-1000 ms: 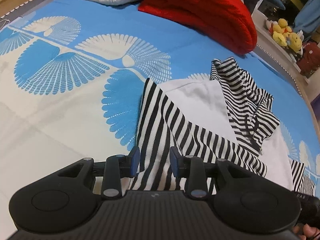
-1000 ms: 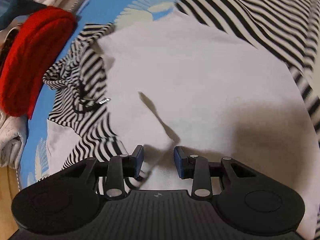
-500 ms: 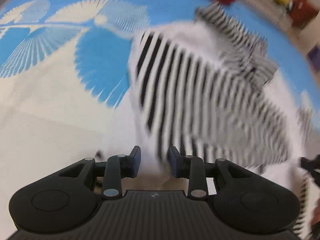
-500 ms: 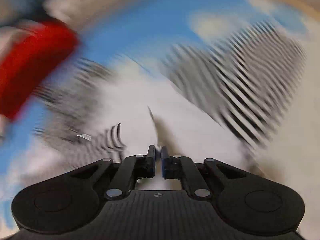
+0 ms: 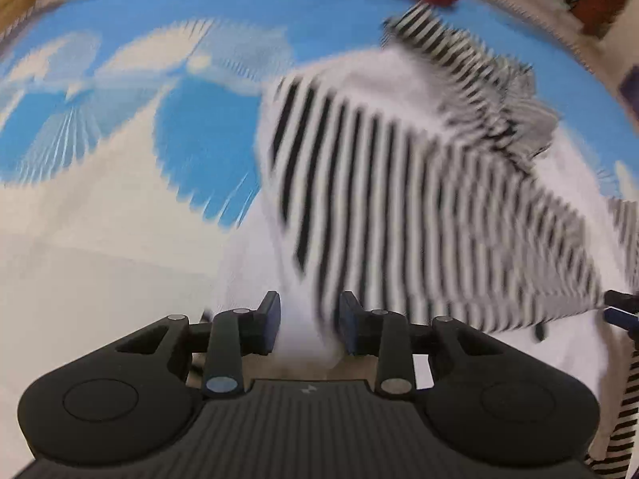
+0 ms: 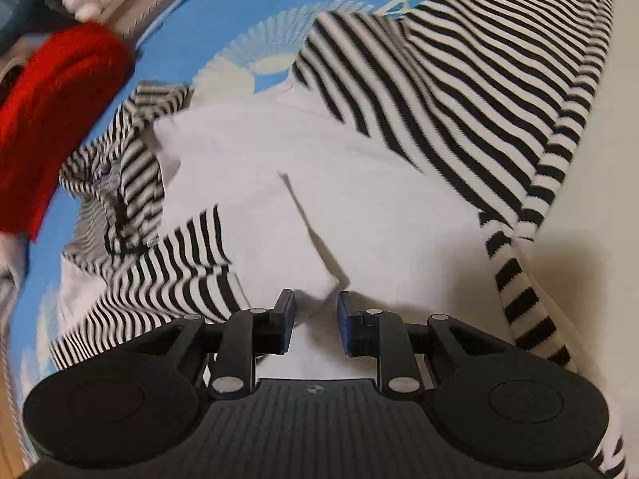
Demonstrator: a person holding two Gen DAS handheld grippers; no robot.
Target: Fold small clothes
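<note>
The striped garment [image 6: 359, 183], white with black-and-white striped sleeves and hood, lies spread on the bed cover [image 5: 120, 127], a blue and cream sheet printed with fan shapes.

Left tongs [image 5: 309, 325]: jaws stand apart, with white cloth of the garment's edge bunched between them. The view is blurred, so it cannot be told whether the pads press on the cloth. A striped sleeve [image 5: 399, 199] is folded across the white body just ahead of them.

Right tongs [image 6: 315, 321]: jaws are opening, with a raised pinch of white fabric in the gap; the pads appear clear of it. A crease runs from this pinch up across the white body. The striped hood [image 6: 120, 175] lies to the left, the broad striped sleeve [image 6: 459, 80] to the upper right.

A red folded blanket [image 6: 52, 119] lies at the far edge of the bed, apart from the garment.
</note>
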